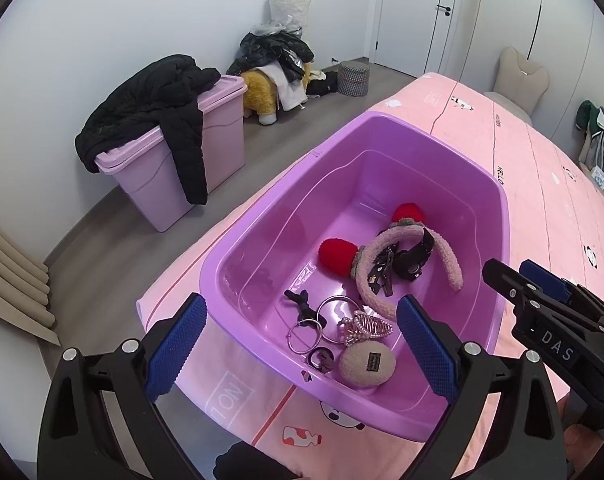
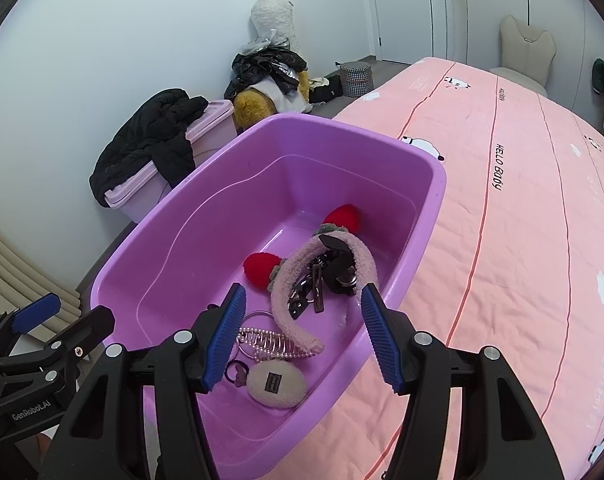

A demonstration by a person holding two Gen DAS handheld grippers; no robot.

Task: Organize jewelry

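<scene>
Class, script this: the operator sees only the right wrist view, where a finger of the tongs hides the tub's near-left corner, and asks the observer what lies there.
Operator: My right tongs hide the tub's near-left corner. Is anything there?
Observer: Yes, a black bow clip lies on the tub floor.
Operator: I see only an arc of silver. What is it?
Observer: A large silver hoop, with smaller silver rings overlapping it on the bow's side.
Operator: Are the left tongs holding anything?
Observer: No. The left tongs are open and empty above that corner.
</scene>
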